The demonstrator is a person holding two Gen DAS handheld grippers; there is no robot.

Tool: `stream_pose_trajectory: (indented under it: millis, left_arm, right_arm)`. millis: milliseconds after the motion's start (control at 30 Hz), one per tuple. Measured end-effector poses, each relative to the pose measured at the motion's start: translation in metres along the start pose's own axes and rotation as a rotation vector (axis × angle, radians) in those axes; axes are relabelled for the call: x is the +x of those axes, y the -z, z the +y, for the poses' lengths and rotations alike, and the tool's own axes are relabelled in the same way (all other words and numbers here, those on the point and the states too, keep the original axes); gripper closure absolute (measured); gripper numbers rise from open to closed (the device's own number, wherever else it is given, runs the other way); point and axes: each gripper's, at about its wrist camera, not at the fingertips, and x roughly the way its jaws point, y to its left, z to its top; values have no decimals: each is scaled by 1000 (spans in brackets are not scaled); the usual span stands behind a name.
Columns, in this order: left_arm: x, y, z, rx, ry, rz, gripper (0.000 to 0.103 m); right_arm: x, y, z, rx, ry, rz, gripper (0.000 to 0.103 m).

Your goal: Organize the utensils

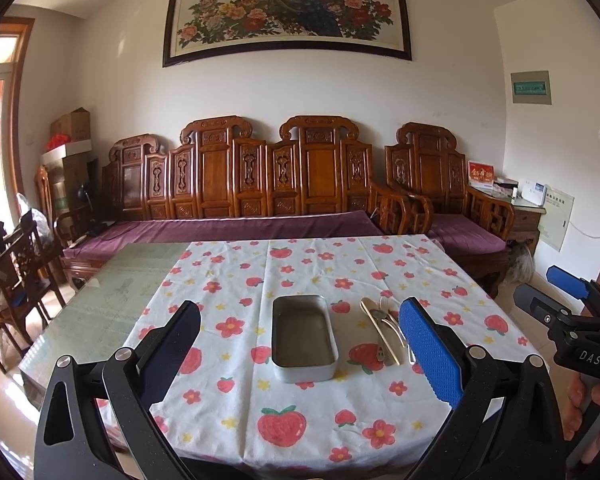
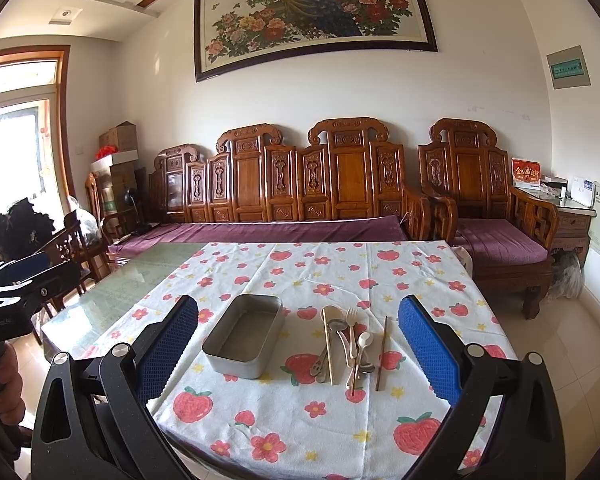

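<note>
- Left wrist view: left claw (image 1: 300,344) spread wide, holding nothing, above the desk's (image 1: 236,384) near edge; one metal tray (image 1: 304,338) ahead, utensils (image 1: 382,330) bunched just right of it.
- Right wrist view: right claw (image 2: 298,350) spread wide, holding nothing; utensils (image 2: 350,346) right of the tray (image 2: 242,338), with one fork (image 2: 353,330) and several spoons visible; bare cloth beyond.

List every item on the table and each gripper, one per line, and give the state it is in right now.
metal tin: lidless, empty, upright on the tablecloth
utensil pile: loose on the cloth beside the tin, overlapping, none inside it
dark chopstick: lying apart, right of the pile
tablecloth: spread flat, leaving the table's left part bare
left gripper: open, holding nothing
right gripper: open, holding nothing
</note>
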Motion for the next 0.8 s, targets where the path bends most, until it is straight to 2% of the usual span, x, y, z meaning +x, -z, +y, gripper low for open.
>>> stream_pose_trajectory:
  millis: [233, 433, 567, 800]
  left_arm:
    - [2, -1, -2, 1, 4, 6, 6]
    - [21, 8, -6, 7, 12, 54, 6]
    - [43, 23, -6, 12, 27, 106, 6]
    - [89, 47, -16, 35, 50, 180, 6]
  right_arm:
    - [0, -2, 1, 0, 2, 2, 2]
    - [4, 3, -9, 9, 23, 24, 3]
    - [24, 14, -22, 31, 12, 50, 2]
    - [73, 35, -48, 22, 49, 118, 2]
